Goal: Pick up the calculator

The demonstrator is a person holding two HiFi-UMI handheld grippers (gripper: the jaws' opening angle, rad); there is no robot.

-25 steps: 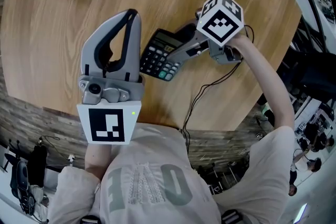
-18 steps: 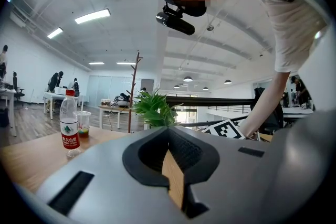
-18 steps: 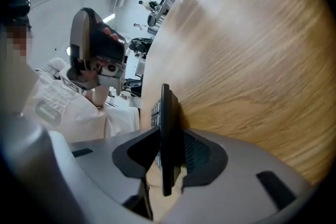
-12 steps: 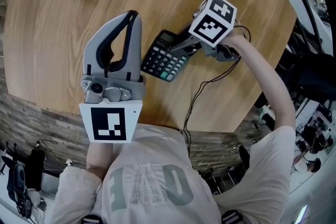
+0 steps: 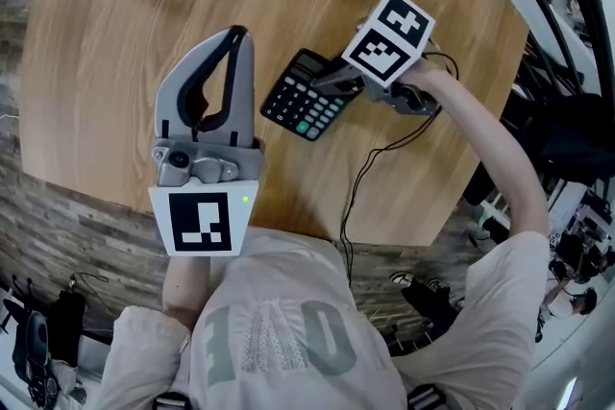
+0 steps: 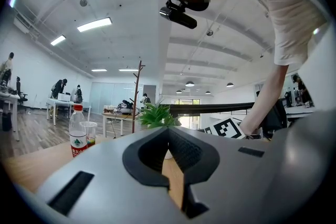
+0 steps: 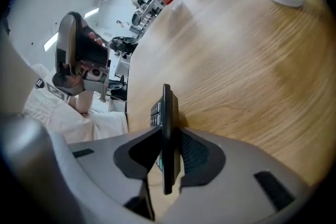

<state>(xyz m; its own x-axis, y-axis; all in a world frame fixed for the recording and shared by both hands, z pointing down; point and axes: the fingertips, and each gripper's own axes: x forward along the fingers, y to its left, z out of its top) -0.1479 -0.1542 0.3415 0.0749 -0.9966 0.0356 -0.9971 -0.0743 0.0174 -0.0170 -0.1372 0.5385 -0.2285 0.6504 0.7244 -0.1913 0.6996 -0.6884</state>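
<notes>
Black calculator (image 5: pixel 303 98) is pinched at frame centre by the right gripper (image 5: pixel 329 84), its jaws just closed further onto it. Left gripper (image 5: pixel 237 35) is held empty, jaws pressed together.

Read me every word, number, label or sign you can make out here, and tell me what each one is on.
No text here reads clearly.
On the shirt: large pale letters, upside down, not legible.
On the bottle: red label, print too small.
On the calculator: key markings too small.
On the left cube and right cube: black-and-white square markers, no words.
</notes>
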